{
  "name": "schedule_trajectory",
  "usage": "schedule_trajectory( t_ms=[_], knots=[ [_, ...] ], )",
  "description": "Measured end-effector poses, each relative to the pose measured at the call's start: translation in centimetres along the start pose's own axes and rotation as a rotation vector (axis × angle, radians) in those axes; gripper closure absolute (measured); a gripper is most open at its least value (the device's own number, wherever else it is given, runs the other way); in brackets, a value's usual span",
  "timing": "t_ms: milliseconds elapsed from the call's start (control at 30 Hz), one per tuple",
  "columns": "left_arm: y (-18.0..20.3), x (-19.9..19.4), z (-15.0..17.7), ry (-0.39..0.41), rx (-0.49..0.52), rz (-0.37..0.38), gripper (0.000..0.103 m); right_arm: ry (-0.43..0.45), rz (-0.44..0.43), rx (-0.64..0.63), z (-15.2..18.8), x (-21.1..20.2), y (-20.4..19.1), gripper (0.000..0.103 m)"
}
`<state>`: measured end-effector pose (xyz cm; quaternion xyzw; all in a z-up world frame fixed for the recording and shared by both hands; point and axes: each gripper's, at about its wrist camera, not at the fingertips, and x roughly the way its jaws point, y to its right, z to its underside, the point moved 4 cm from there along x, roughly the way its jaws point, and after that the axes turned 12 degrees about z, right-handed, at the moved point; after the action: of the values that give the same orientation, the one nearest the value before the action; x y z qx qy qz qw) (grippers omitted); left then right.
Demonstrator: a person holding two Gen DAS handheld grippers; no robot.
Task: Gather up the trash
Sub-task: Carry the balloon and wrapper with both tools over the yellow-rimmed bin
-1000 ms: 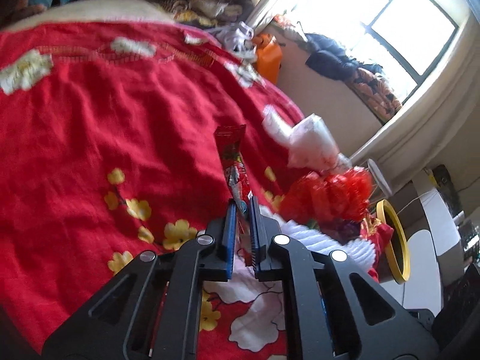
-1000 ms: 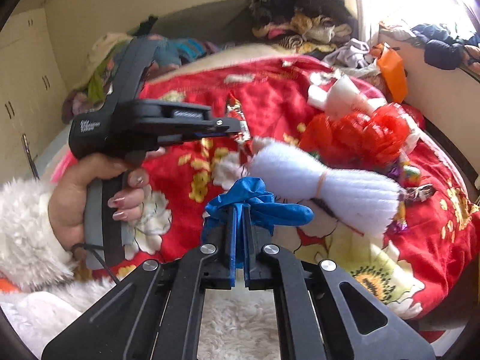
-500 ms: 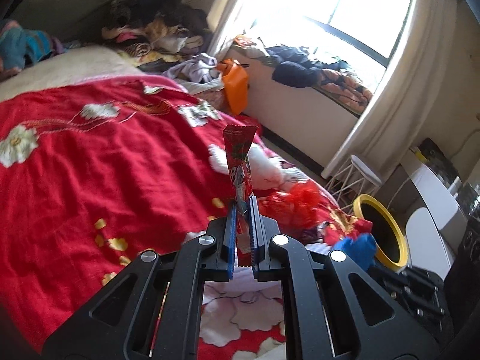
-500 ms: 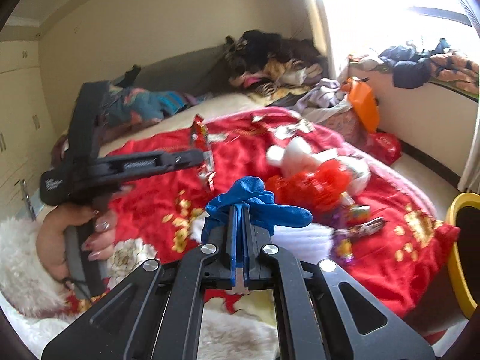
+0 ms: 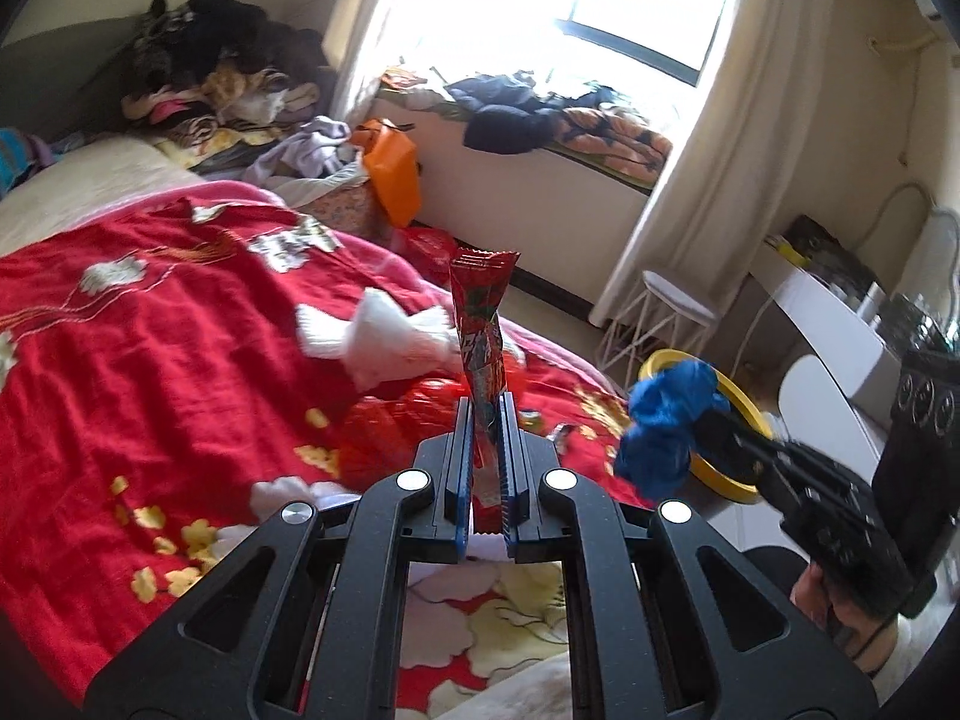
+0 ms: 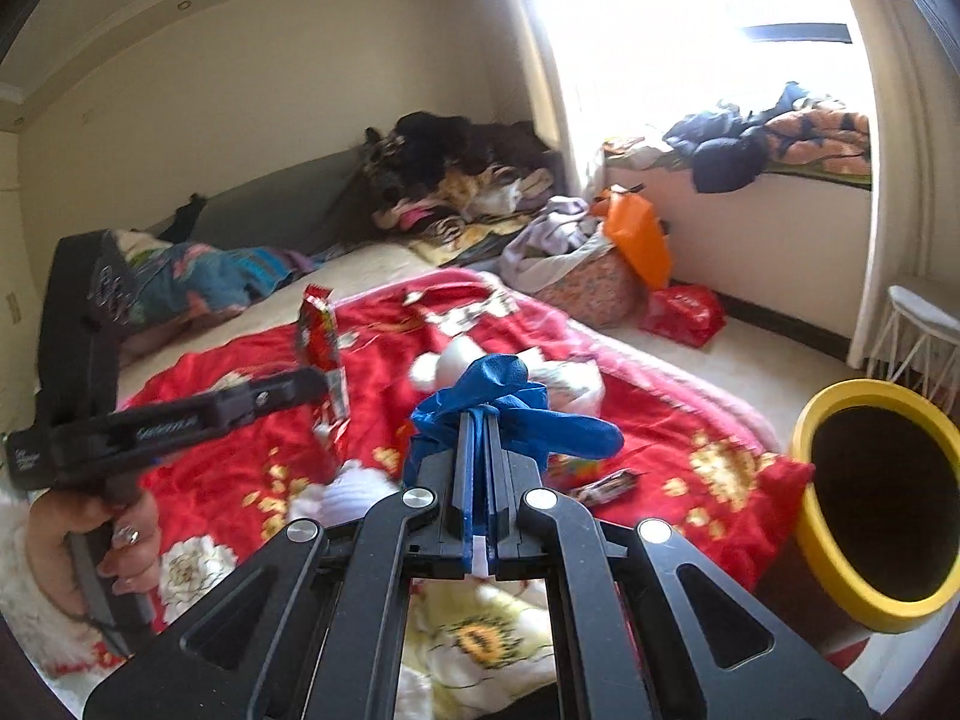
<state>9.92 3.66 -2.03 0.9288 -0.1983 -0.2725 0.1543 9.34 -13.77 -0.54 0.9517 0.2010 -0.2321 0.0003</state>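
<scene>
My left gripper point(image 5: 485, 405) is shut on a long red snack wrapper point(image 5: 480, 324) that stands upright above the red bedspread point(image 5: 150, 348). My right gripper point(image 6: 478, 420) is shut on a crumpled blue glove point(image 6: 510, 408). The same glove point(image 5: 669, 420) shows in the left wrist view at right, in front of the yellow-rimmed bin point(image 5: 735, 480). In the right wrist view the bin point(image 6: 828, 564) stands on the floor at right, beside the bed's corner. The wrapper point(image 6: 321, 336) and the left gripper point(image 6: 327, 381) appear at left there.
On the bedspread lie a white plastic bag point(image 5: 384, 342), red mesh netting point(image 5: 408, 426), a white tassel bundle point(image 6: 348, 495) and small candy wrappers point(image 6: 606, 483). A white wire stool point(image 5: 666, 312), an orange bag point(image 6: 639, 240) and clothes piles stand near the window.
Both grippers have risen and swung right, away from the bedspread toward the yellow-rimmed bin, each keeping its item. The bin now fills the right edge of the right wrist view.
</scene>
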Motion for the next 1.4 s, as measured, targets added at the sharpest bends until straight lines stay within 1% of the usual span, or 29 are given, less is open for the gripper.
schedule_trajectory(
  t_ms=[133,467,700,1000,1267,1400],
  knots=[
    [1.5,1.2,0.1,-0.021,0.030,0.026,0.098,0.031,0.060,0.007,-0.4,-0.2,1.7,0.100],
    [5.3,3.9,0.4,-0.064,0.101,0.091,0.098,0.073,0.188,0.100,-1.1,0.0,7.2,0.100],
    [7.7,5.6,0.6,-0.086,0.149,0.125,0.098,0.094,0.275,0.171,-0.6,-0.5,11.1,0.100],
    [10.9,8.3,0.9,-0.111,0.196,0.169,0.098,0.099,0.375,0.280,0.6,-1.1,15.9,0.100],
    [13.1,10.8,0.7,-0.123,0.214,0.206,0.098,0.092,0.456,0.364,1.9,-1.6,19.9,0.100],
    [14.4,12.2,0.5,-0.124,0.225,0.223,0.098,0.087,0.488,0.392,2.6,-1.6,21.2,0.100]
  ],
)
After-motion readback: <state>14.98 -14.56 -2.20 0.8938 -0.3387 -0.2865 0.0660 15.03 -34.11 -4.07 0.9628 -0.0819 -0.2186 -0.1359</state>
